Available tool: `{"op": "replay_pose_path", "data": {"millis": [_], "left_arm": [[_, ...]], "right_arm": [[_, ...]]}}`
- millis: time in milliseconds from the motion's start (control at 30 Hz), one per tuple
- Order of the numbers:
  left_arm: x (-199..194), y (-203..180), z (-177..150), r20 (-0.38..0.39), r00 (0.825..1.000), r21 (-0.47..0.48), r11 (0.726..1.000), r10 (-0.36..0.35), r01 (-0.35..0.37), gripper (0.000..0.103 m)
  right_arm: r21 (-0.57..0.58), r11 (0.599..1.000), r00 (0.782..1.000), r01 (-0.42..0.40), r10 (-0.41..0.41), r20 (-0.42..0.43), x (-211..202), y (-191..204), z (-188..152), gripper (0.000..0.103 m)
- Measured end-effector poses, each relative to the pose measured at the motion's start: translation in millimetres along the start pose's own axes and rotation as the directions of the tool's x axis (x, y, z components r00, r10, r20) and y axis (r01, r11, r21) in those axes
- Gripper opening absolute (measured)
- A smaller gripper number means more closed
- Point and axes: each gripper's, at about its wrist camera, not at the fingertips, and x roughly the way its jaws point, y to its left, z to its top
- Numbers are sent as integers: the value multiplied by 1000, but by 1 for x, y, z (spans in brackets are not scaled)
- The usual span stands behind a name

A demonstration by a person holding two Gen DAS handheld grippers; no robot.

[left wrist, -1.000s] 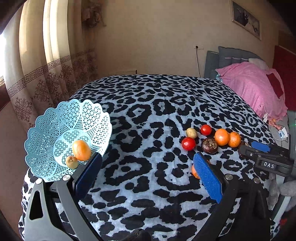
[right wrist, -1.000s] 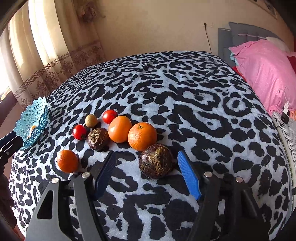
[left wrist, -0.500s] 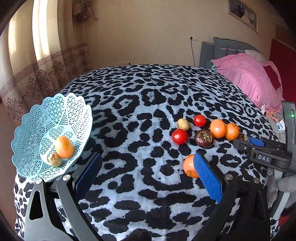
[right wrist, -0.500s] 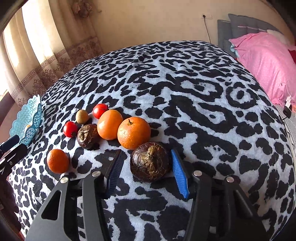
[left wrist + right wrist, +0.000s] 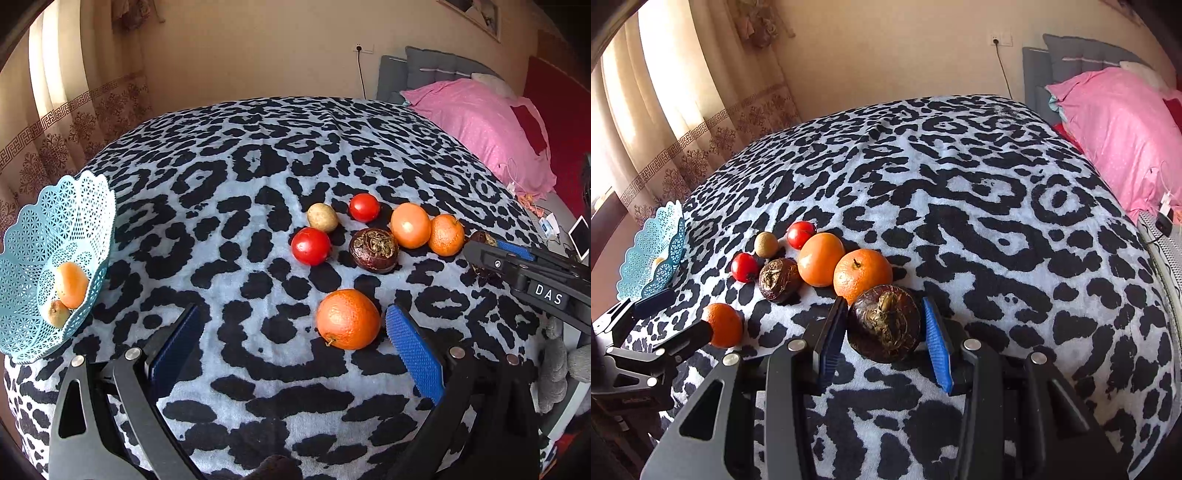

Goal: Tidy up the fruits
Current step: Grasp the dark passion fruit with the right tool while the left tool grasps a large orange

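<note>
My right gripper (image 5: 884, 308) is shut on a dark brown wrinkled fruit (image 5: 884, 325), which rests on the leopard-print blanket (image 5: 960, 206) with a blue pad against each side. Just behind it lie a mandarin (image 5: 862, 275), a smooth orange fruit (image 5: 820, 258), a second dark fruit (image 5: 779, 278), two tomatoes (image 5: 744, 266) and a small tan fruit (image 5: 765, 244). My left gripper (image 5: 291, 314) is open and low over the blanket. A lone orange (image 5: 347, 319) lies just inside its right finger. The blue lattice basket (image 5: 85, 206) at the left edge holds an orange fruit (image 5: 72, 284) and a small brown one (image 5: 57, 314).
The right gripper (image 5: 517, 266) reaches in from the right in the left wrist view, hiding most of its fruit. Pink bedding (image 5: 476, 129) and a grey headboard lie behind to the right, and curtains (image 5: 74, 110) hang behind the basket. The blanket drops off at its near edge.
My right gripper's fingers have closed in on the dark fruit. My left gripper has moved away from the basket, forward and right, up to the lone orange.
</note>
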Motion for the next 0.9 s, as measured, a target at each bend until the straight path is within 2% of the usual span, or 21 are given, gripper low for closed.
{"op": "replay_pose_path", "data": {"millis": [300,600,900], "left_arm": [[24,-13,3,-49,999,14,1000,-9,10,100],[42,-9,1,-98,995,-18,1000,2,-4,100],[43,-6,0,-115,993,-24,1000,-1,-2,100]], "right_arm": [[23,1000,1000,-12,11,11,-4,-6,-2,42],[29,999,1000,-19,19,14,-6,-8,-2,42],[35,999,1000,-22,22,16,-6,-8,-3,42]]}}
